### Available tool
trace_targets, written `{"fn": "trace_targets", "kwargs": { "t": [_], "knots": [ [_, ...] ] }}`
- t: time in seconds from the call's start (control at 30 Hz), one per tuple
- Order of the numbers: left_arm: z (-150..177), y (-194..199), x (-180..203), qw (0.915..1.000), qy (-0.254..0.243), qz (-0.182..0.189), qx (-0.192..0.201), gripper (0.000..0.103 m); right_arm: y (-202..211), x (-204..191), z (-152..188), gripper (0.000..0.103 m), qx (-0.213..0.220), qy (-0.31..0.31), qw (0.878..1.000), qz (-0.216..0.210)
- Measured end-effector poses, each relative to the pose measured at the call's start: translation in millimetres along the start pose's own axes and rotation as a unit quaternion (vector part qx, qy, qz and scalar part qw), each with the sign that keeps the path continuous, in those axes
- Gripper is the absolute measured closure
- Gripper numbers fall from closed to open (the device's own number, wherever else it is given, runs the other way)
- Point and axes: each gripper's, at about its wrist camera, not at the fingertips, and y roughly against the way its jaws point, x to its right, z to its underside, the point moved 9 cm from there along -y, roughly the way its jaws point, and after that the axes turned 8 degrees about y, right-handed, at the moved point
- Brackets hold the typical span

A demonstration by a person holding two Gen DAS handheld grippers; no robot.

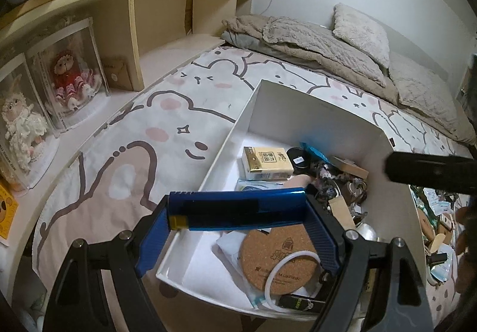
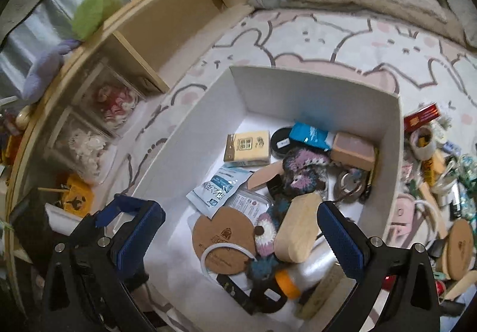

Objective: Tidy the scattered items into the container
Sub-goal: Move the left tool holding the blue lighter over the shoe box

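Left tool [image 1: 238,209] clamped end to end on a shiny blue tube [image 1: 235,208], over the near left edge of the white box [image 1: 313,114] on the bed [image 1: 119,153]. Looks light, slick, probably soft-walled, so hold at the stiffer ends, gently. Right tool [image 2: 241,230] spread wide and empty above the box's crowded near end.

L wrist cam: low, close over near-left corner of white box [image 1: 313,111], facing down-fwd across it to the bed beyond; R wrist cam: higher, steeper, looking down into white box [image 2: 313,87]; both share box interior, cork coaster [image 1: 277,260] [image 2: 220,242], shelf left of box.
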Motion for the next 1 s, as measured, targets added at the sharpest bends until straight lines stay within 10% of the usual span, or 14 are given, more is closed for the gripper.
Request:
{"fn": "trace_targets", "kwargs": {
  "t": [1.0],
  "knots": [
    [12, 23, 26, 0.9965, -0.080, -0.015, 0.019, 0.019, 17, 13, 25, 0.000, 0.007, -0.013, 1.000, 0.009]
  ]
}}
